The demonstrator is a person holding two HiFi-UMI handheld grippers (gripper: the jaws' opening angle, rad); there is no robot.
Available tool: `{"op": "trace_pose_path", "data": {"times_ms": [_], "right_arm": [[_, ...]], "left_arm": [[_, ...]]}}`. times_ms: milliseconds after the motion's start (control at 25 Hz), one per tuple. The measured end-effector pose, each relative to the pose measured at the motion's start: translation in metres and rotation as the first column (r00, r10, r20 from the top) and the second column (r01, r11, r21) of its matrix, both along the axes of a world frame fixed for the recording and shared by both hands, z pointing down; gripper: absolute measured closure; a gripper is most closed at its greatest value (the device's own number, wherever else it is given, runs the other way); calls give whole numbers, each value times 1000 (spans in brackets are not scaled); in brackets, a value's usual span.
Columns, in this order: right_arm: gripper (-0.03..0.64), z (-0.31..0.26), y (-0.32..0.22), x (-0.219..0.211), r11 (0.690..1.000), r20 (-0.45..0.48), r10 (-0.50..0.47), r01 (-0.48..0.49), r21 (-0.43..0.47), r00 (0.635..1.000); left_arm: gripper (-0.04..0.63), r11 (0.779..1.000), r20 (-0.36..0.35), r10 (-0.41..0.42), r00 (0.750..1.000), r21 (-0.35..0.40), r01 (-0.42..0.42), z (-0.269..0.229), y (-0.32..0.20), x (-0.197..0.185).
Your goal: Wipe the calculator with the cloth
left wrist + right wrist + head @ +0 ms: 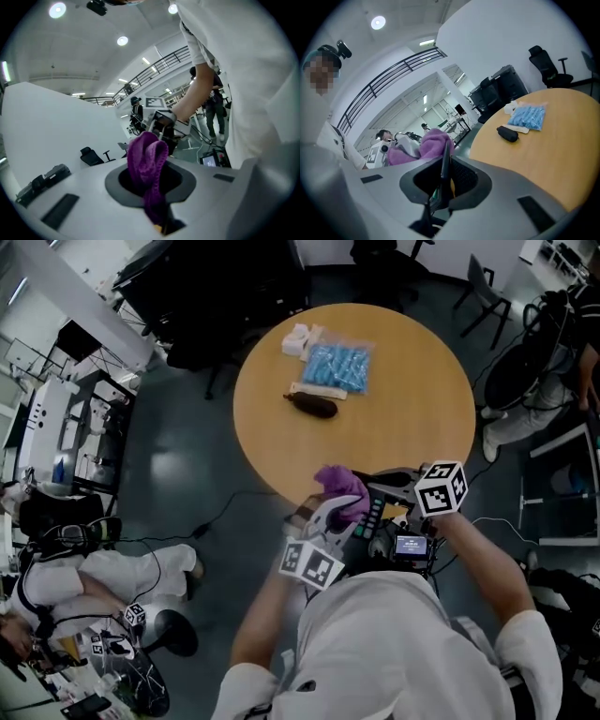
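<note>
Wears a white short-sleeved shirt (394, 643), loose across the shoulders. Shows pale grey moulded shells with dark recessed slots on the left gripper (339, 510) and right gripper (382, 498), each bearing a cube of black-and-white square markers.

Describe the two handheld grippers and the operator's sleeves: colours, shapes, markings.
The left gripper and the right gripper have matt grey moulded bodies with a dark oval recess between broad jaws, as their own views show. From above, the left's jaws look pale and the right's look darker. Each carries a white cube with black square markers: left cube, right cube. The person wears a white short-sleeved shirt.
</note>
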State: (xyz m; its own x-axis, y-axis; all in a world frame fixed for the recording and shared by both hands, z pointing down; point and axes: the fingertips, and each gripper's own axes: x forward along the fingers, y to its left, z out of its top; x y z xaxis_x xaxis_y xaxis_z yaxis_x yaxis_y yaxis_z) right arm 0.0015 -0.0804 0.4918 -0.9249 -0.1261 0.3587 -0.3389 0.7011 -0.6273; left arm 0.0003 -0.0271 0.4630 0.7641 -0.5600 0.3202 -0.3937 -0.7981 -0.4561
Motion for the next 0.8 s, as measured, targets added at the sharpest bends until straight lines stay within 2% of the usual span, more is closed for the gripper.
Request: {"op": "trace_pose_path", "data": {"times_ms": [120, 280, 400, 520, 680, 800], "right_arm": [[560, 2, -5, 5, 1000, -10, 24, -24, -3, 1000], [560, 7, -8, 4, 1000, -42, 24, -24, 12, 999], [560, 11, -6, 1, 1000, -46, 28, -28, 6, 999], [560, 14, -8, 1, 999, -41, 44, -44, -1, 998], [560, 19, -13, 6, 997, -29, 81, -81, -12, 996], [560, 23, -18, 14, 993, -31, 117, -117, -13, 993]], "left_arm": [[545, 998, 60, 59, 996, -32, -57, 11, 16, 17], [545, 984, -15, 98, 995, -147, -99, 14, 33, 36], [545, 978, -7, 124, 992, -168, -124, 23, 48, 49], [545, 966, -29, 157, 987, -204, -160, 27, 66, 62], [545, 948, -125, 165, 978, -255, -192, 31, 89, 69], [545, 944, -236, 79, 968, -295, -149, 15, 92, 54]]}}
